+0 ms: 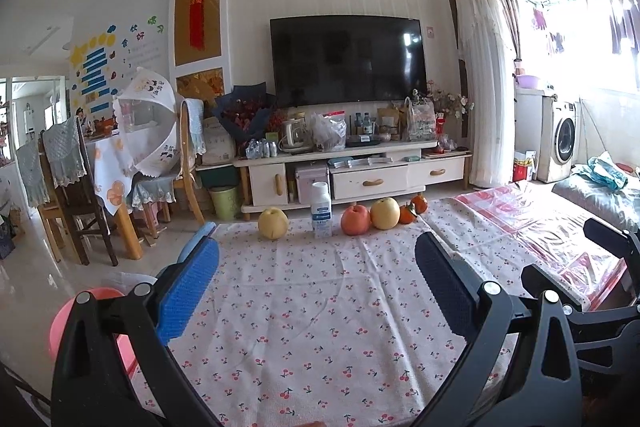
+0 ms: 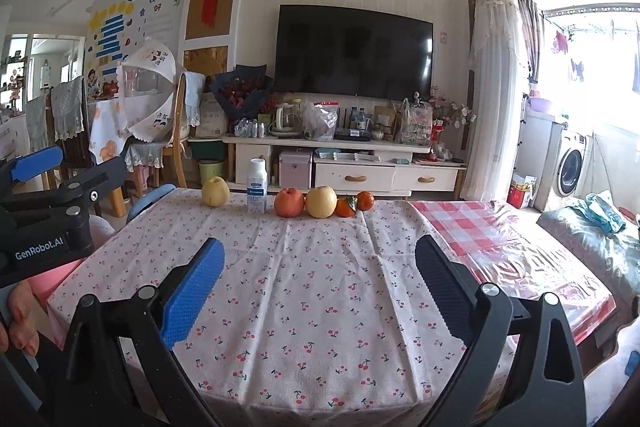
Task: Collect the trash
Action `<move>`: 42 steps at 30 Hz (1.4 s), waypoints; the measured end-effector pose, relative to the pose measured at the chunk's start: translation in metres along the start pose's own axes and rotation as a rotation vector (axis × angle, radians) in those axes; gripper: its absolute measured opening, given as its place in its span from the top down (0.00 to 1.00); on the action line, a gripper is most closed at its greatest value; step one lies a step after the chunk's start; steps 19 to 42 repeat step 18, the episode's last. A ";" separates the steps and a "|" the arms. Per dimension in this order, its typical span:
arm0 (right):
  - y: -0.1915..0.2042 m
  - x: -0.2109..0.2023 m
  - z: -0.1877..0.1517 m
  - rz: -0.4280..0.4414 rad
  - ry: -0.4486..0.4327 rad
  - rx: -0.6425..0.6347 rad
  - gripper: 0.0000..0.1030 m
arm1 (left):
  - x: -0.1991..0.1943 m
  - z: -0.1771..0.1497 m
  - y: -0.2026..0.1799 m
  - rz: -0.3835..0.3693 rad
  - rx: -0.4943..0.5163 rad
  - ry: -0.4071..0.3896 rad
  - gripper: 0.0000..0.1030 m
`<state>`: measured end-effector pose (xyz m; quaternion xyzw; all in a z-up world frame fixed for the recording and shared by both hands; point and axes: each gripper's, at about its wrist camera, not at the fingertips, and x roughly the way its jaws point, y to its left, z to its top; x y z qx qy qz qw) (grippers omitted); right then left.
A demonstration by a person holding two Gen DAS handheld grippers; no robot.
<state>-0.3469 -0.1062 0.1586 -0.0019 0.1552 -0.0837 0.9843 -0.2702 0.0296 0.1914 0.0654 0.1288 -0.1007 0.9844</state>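
Observation:
A white plastic bottle with a blue label stands upright at the far edge of the table with the cherry-print cloth. My left gripper is open and empty, held above the near half of the table. My right gripper is open and empty too, to the right of the left one and equally far from the bottle. A pink bin sits on the floor at the table's left side, partly hidden by my left gripper.
Fruit lines the far edge: a yellow pear, a red apple, another pear and two tangerines. A red checked plastic-covered cloth covers the right table part. A blue chair back stands at the left.

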 end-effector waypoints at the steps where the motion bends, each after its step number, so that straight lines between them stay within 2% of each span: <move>1: -0.001 0.003 0.000 0.002 0.004 0.000 0.08 | 0.002 -0.001 -0.001 -0.002 0.006 0.002 0.04; 5: 0.000 0.020 -0.007 0.014 0.038 0.001 0.07 | 0.018 -0.008 0.001 -0.038 -0.015 0.042 0.04; 10: -0.001 0.055 -0.020 0.036 0.114 0.011 0.07 | 0.052 -0.027 0.004 -0.001 -0.011 0.126 0.04; 18: -0.006 0.157 -0.035 0.063 0.315 0.062 0.07 | 0.155 -0.071 0.026 0.052 -0.118 0.400 0.04; 42: -0.006 0.157 -0.035 0.063 0.315 0.062 0.07 | 0.155 -0.071 0.026 0.052 -0.118 0.400 0.04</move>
